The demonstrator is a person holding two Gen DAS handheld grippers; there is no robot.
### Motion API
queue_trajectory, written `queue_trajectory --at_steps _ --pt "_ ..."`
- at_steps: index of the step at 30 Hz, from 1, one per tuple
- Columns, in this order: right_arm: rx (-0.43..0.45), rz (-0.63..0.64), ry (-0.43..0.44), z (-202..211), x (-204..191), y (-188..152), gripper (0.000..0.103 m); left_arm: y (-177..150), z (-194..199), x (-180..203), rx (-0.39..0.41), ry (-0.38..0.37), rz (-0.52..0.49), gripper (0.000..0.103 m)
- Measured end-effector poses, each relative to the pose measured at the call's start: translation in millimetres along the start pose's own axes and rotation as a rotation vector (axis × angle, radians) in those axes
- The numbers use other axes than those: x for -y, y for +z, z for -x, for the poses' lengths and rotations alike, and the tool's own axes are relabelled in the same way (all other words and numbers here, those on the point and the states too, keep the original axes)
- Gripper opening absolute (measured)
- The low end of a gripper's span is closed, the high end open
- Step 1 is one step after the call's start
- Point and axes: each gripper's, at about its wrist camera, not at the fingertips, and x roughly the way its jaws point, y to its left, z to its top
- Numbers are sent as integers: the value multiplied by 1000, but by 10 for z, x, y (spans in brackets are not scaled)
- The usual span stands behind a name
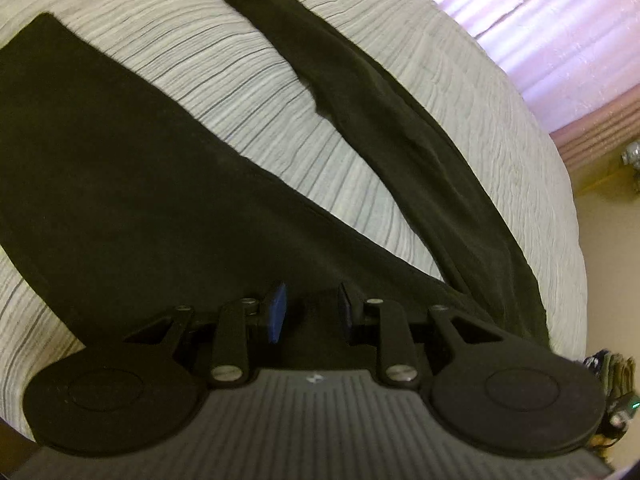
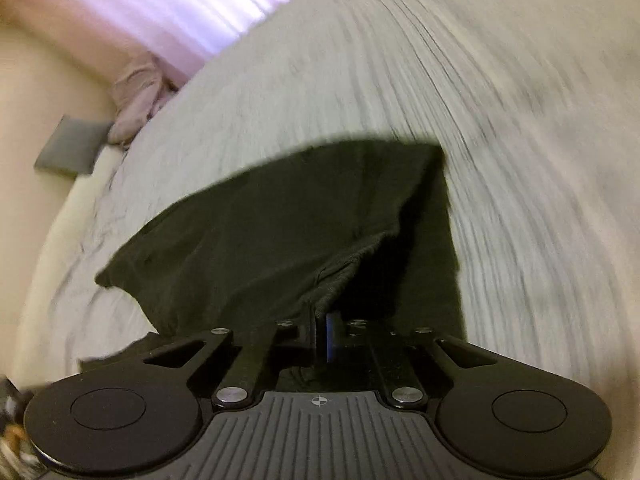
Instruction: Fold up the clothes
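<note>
Two grippers work over one dark garment (image 1: 120, 184) spread on a pale striped bedspread (image 1: 248, 92). In the left wrist view the cloth looks like trousers: a broad panel lies flat on the left, and a long narrow leg (image 1: 400, 132) runs away up the bed, the two meeting just ahead of the left gripper (image 1: 310, 312). Its jaws stand apart with nothing between them, hovering just over the cloth near where the legs join.

In the right wrist view, the right gripper (image 2: 322, 340) is clenched on a ribbed edge (image 2: 344, 276) of the same garment, probably a waistband or cuff, and the fabric is lifted and tented ahead of it. The blur there suggests motion.

My judgement is that a fold is under way, with the right side carrying a held edge across while the left is free to pin or take a second hold. The next move calls for keeping that edge taut and laying it square on the flat panel.

Room is generous: bare bedspread lies on every side of the cloth. The bed's edge and a curtain (image 2: 172, 8) sit to the left in the right view, with a grey cushion (image 2: 70, 148) beyond.
</note>
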Motion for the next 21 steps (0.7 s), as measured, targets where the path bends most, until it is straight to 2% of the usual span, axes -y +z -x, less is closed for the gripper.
queue_trajectory --at_steps 3,6,9,10,12,14,18,21 --pt "80 14 -62 203 -19 -13 2 -43 -24 27 -5 -4 -14 22" --pt "8 -36 -171 -80 130 -212 2 -102 -123 12 -32 3 -15 22" --pt "-11 -63 -215 -269 159 -330 5 -123 -140 -15 -49 5 -15 22" --pt "-13 -83 -195 -187 161 -344 7 -128 -141 -25 -54 6 -15 22" --pt "-16 -122 -154 -24 164 -371 40 -117 -124 -63 -53 11 -11 22" --pt "-18 -161 -114 139 167 -398 64 -107 -100 -113 -48 16 -1 22" --pt "-53 -232 -28 473 280 -608 64 -133 -40 -215 -43 15 29 22" --pt "-83 -213 -39 525 259 -738 63 -164 -31 -231 -48 12 22 22"
